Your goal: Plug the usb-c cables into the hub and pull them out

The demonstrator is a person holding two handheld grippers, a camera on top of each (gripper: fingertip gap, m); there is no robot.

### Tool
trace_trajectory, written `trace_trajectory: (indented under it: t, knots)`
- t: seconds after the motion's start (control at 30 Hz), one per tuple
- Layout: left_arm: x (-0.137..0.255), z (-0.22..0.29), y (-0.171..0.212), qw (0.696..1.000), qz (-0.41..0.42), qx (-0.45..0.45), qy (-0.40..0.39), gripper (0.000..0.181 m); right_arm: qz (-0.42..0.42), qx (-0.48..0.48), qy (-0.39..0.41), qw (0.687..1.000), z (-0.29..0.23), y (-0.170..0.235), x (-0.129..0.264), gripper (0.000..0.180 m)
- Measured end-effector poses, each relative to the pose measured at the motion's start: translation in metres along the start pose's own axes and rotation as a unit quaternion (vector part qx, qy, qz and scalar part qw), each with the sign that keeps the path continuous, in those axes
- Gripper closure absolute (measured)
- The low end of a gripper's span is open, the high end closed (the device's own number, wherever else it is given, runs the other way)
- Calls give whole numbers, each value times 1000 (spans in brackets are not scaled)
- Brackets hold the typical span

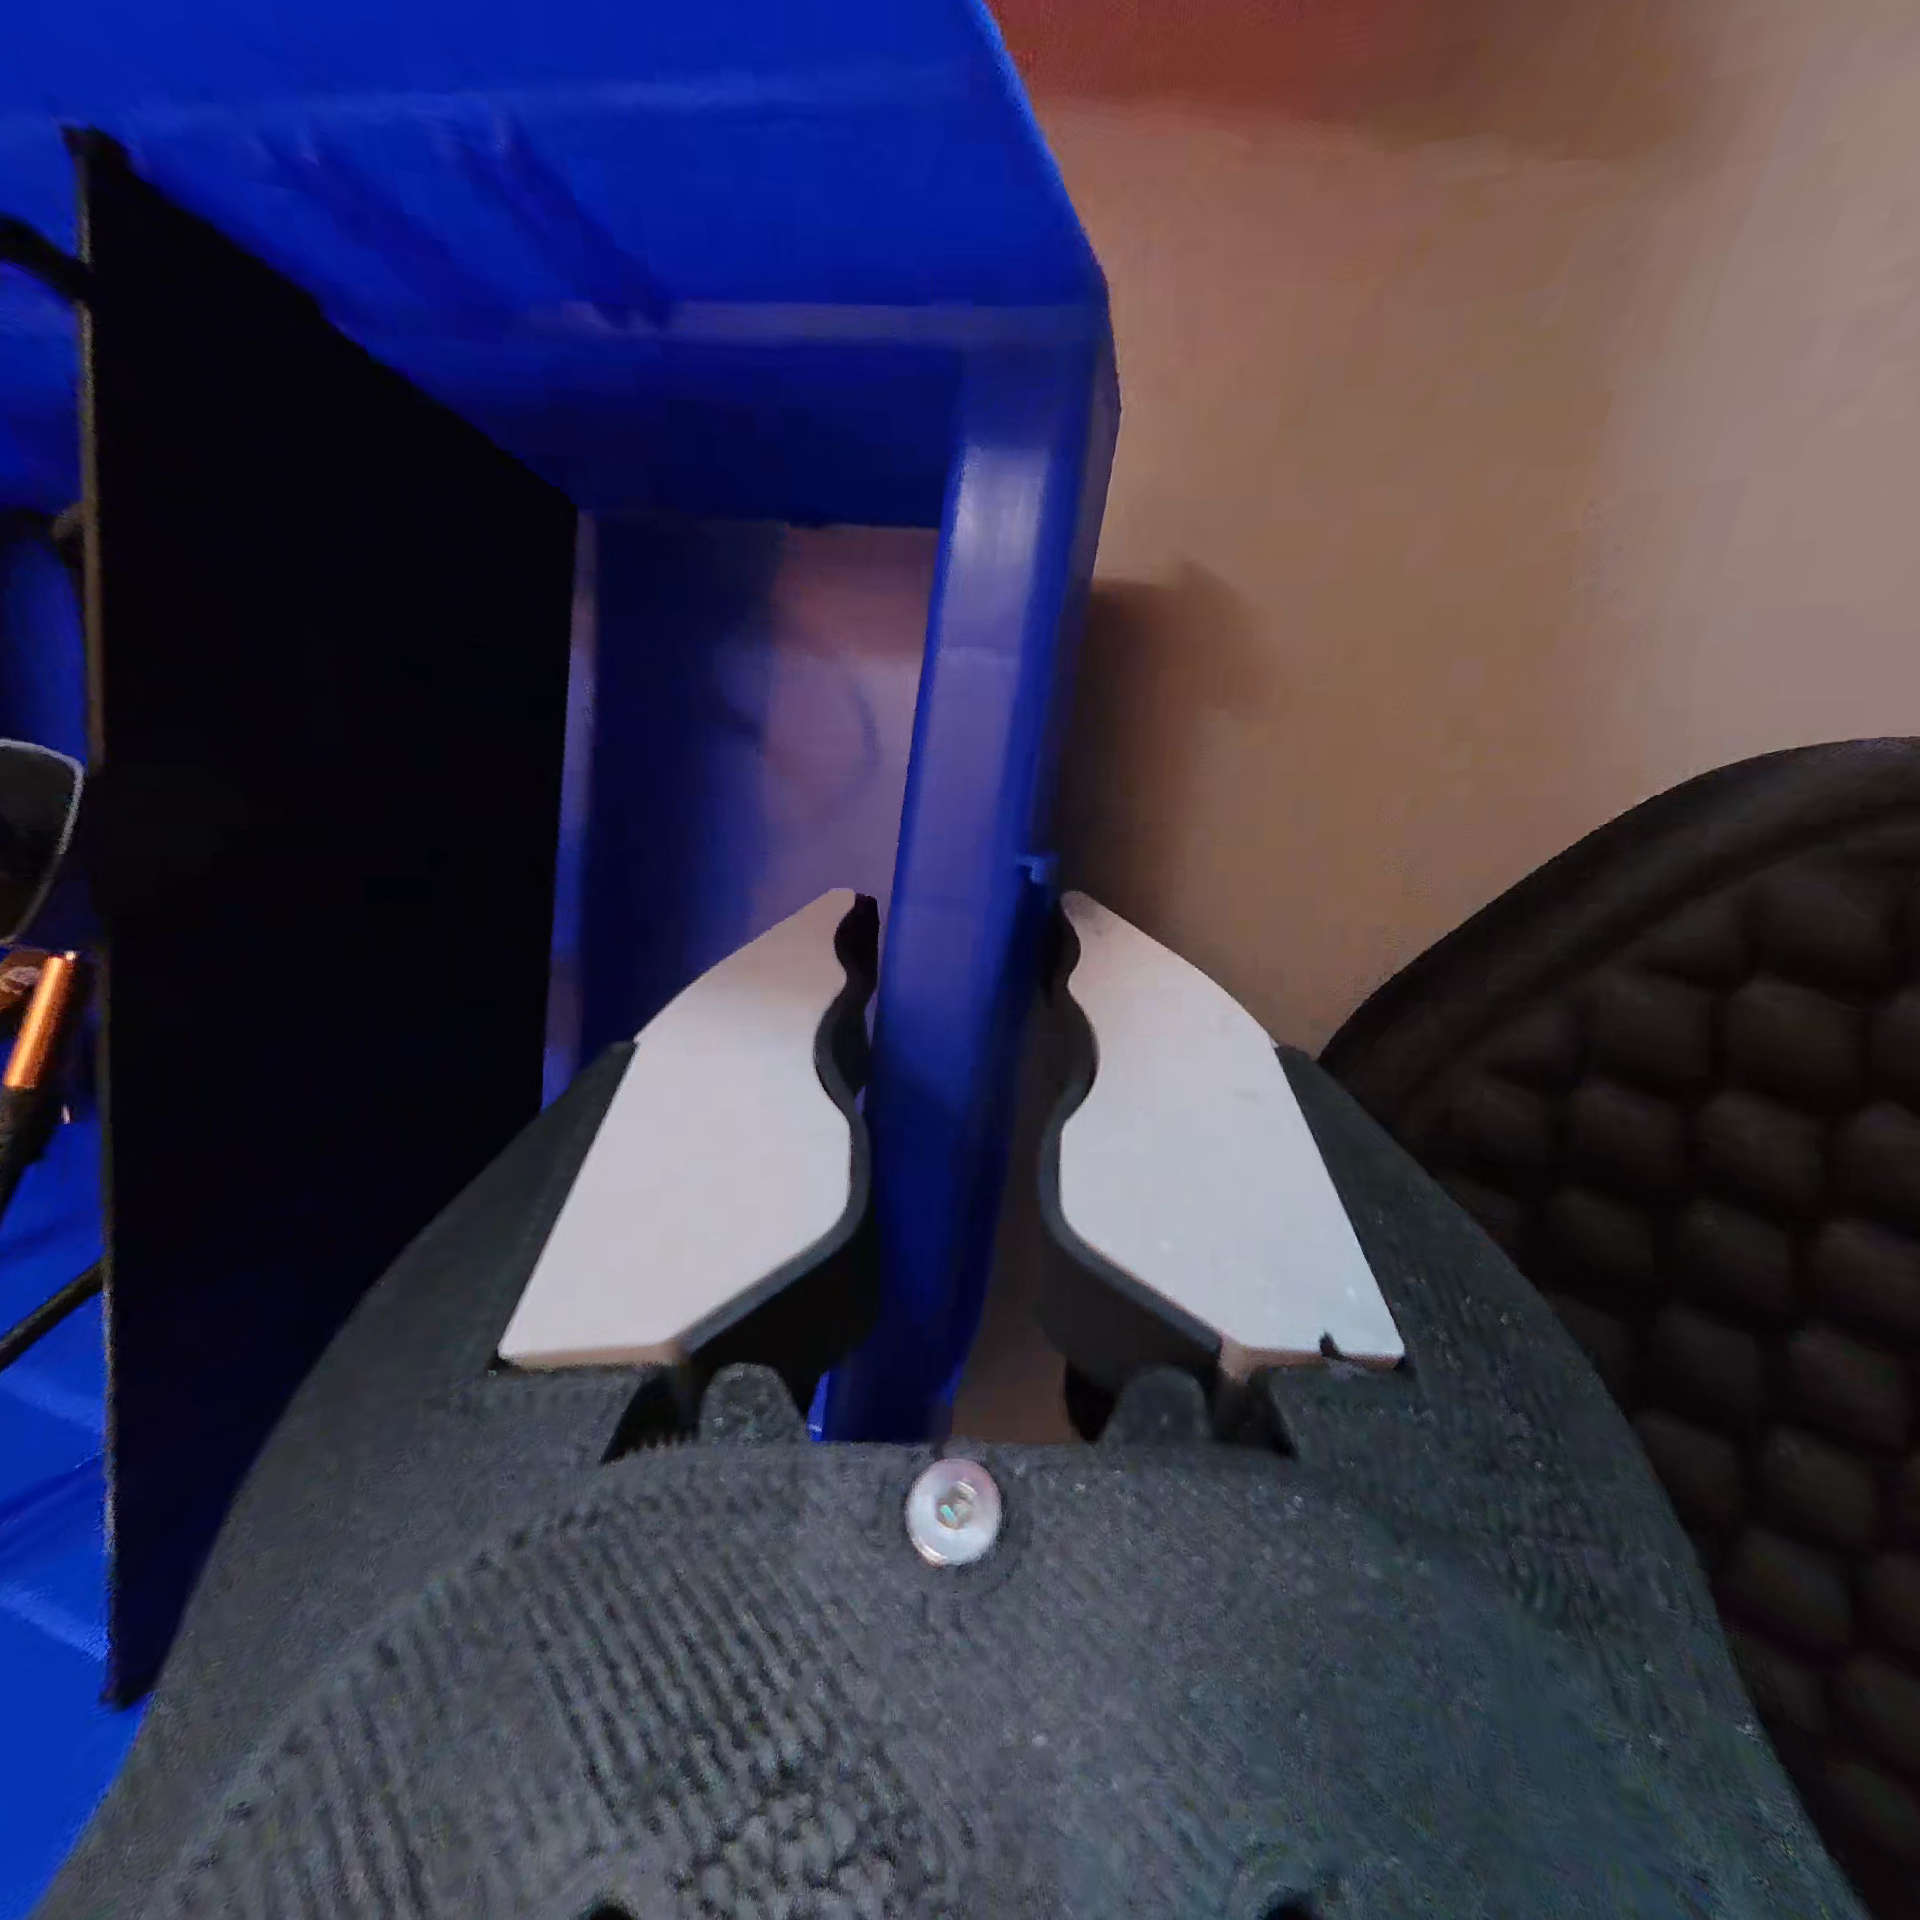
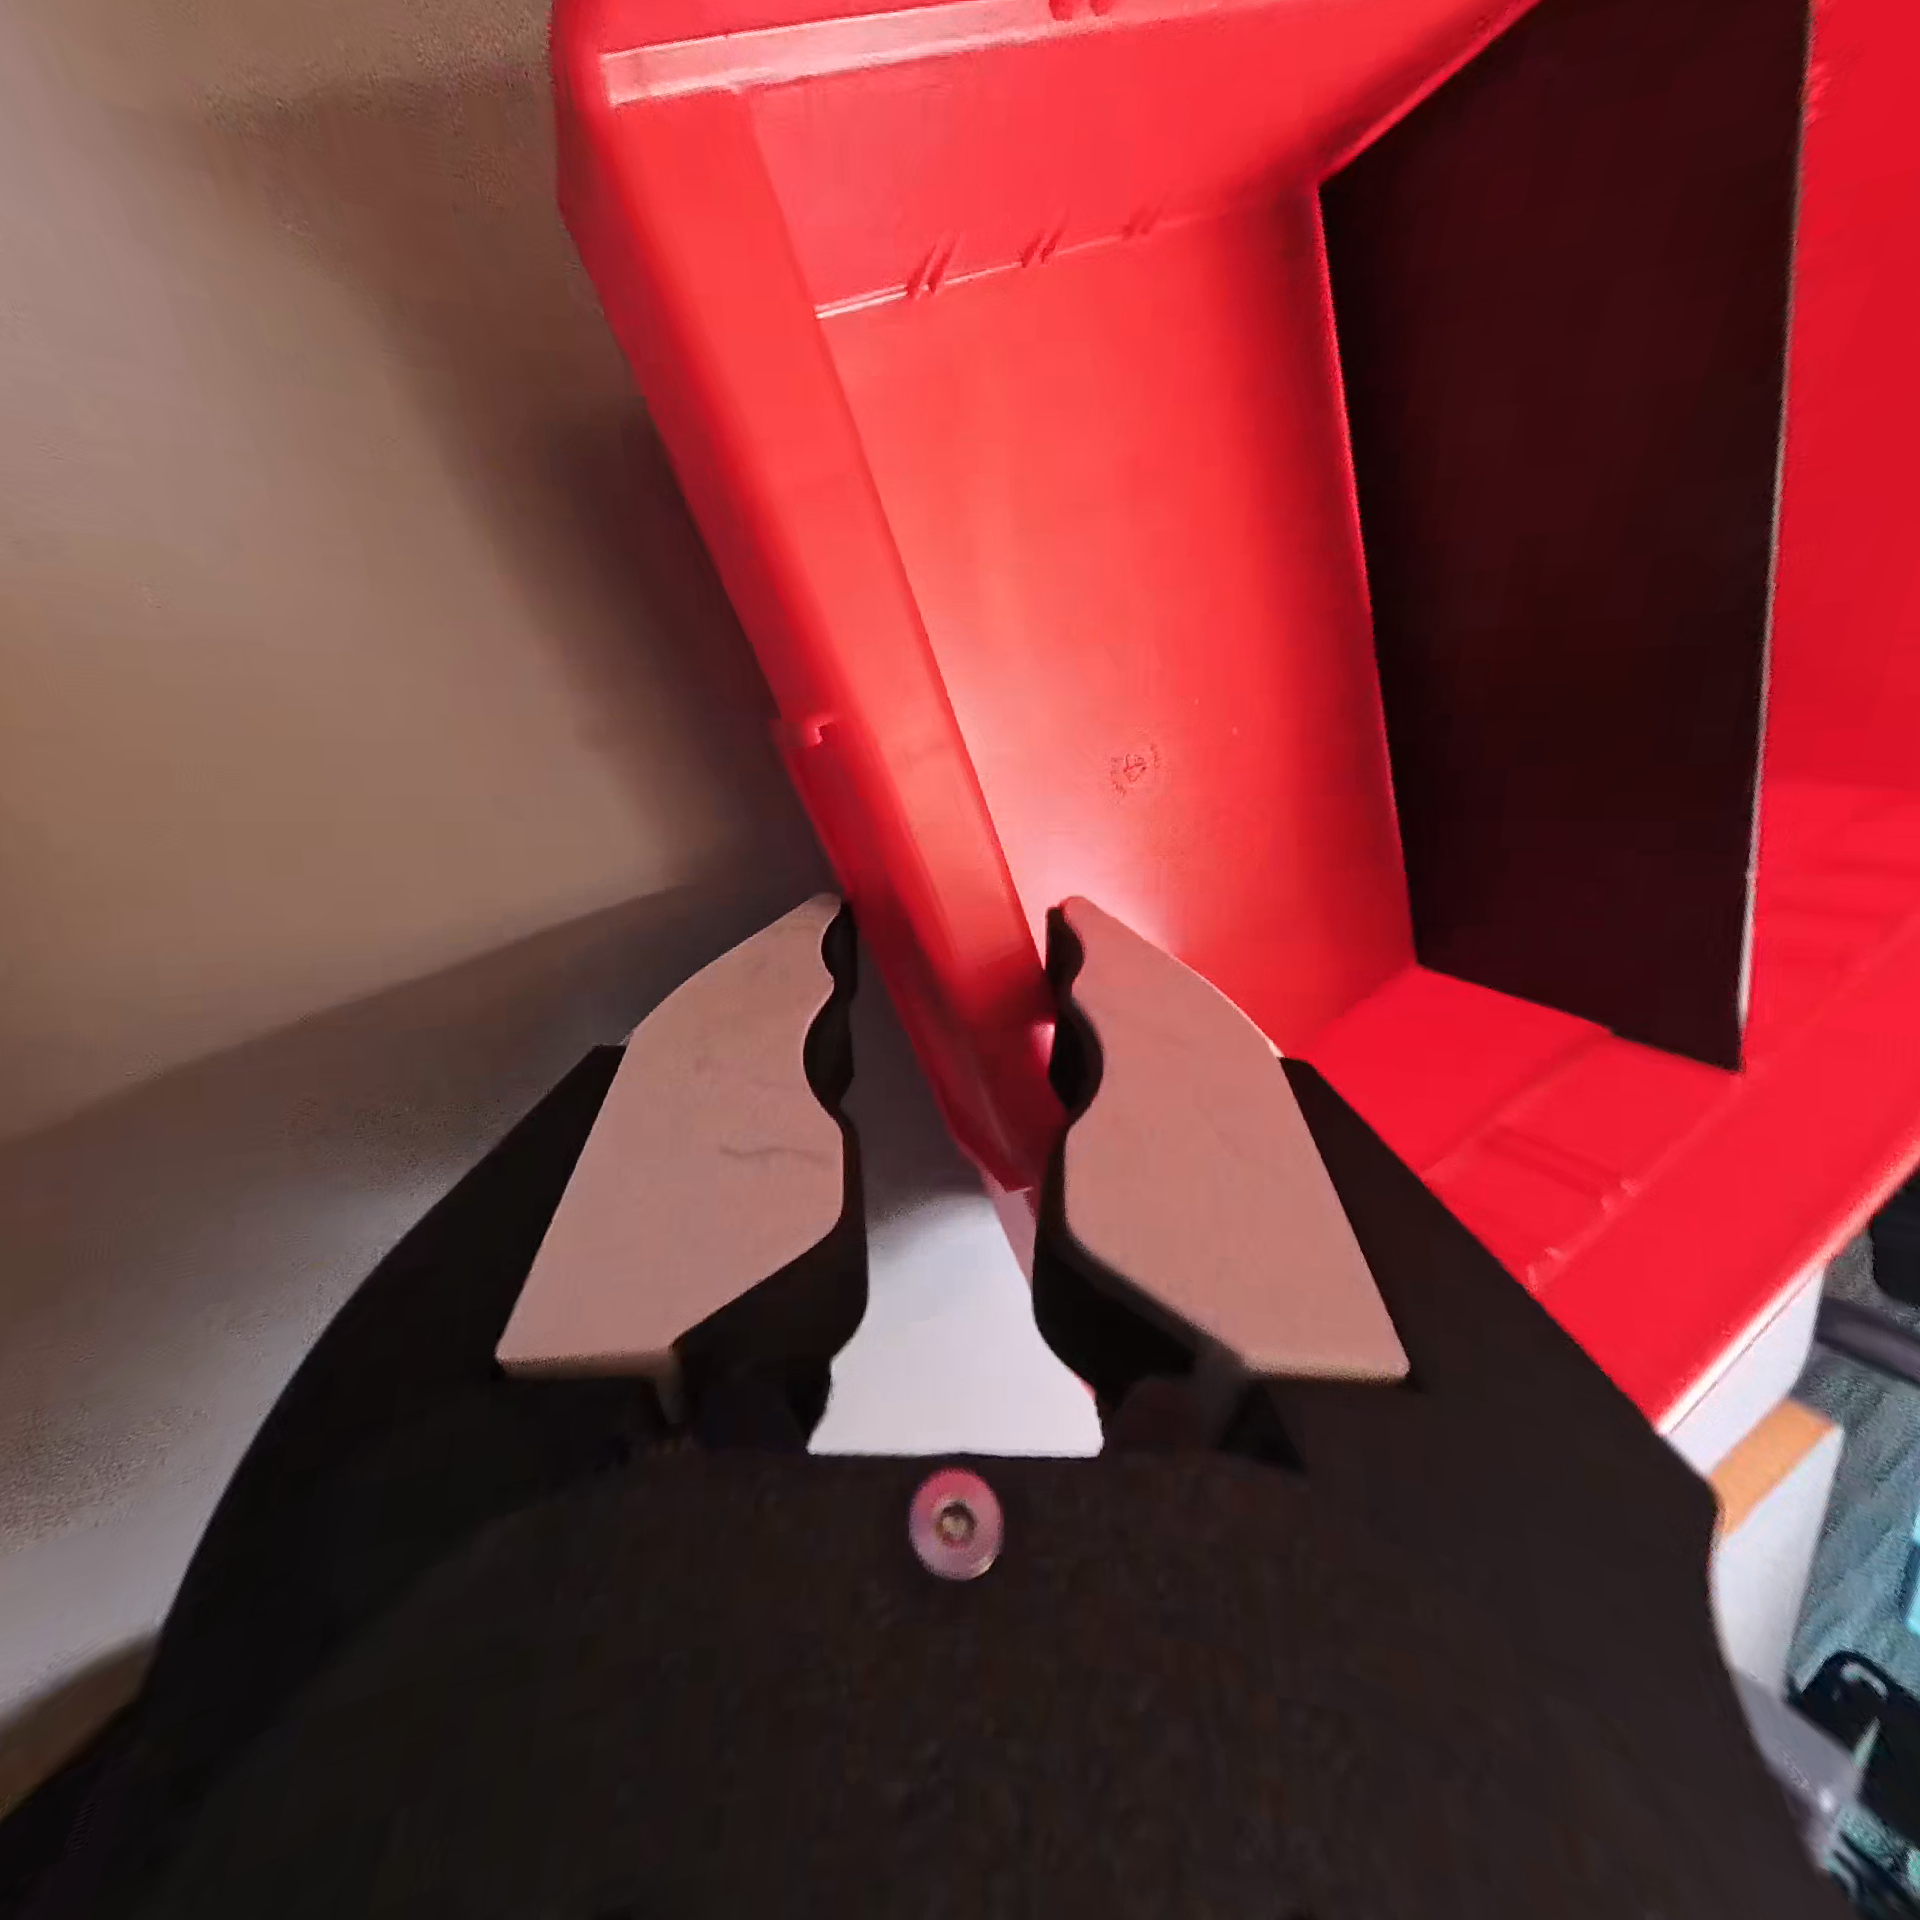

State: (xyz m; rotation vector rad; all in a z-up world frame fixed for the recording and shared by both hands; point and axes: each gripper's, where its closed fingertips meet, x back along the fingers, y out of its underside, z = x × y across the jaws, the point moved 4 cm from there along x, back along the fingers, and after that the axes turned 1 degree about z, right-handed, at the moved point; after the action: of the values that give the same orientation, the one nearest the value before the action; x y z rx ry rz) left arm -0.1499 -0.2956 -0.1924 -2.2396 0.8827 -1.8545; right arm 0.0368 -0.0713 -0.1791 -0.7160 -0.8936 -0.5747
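Note:
My left gripper (image 1: 956, 914) is shut on the side wall of a blue plastic bin (image 1: 977, 727), one finger inside and one outside. A black panel (image 1: 312, 831) stands inside that bin. At the far left edge a dark cable with an orange metal sleeve (image 1: 42, 1018) shows partly. My right gripper (image 2: 951, 925) is shut on the side wall of a red plastic bin (image 2: 1091, 520), which is tilted. A black panel (image 2: 1558, 520) stands inside it too. No hub is visible in either view.
A black cushion with a honeycomb pattern (image 1: 1662, 1195) lies right of the blue bin. A beige wall (image 1: 1455, 416) is behind both bins. A white surface (image 2: 935, 1351) lies under the red bin, with dark clutter (image 2: 1860, 1558) at the lower right. The left gripper's tips are roughly 30 cm from the right gripper's.

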Motion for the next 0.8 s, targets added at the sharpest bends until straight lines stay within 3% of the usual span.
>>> trace_trajectory:
  t: [0.3,0.63,0.7,0.8]
  knots:
    - [-8,-14,-8,1000,4,6,-18,149,-58,-60,72,994,27,94,21,149]
    - [-31,-71,-22,998,4,7,-70,148,-109,-85,102,985,104,144,3,147]
    - [-32,-83,-23,996,6,7,-93,141,-69,-111,123,984,110,134,11,141]
    - [-16,-88,-29,996,41,25,-78,137,84,-177,130,972,106,97,39,140]
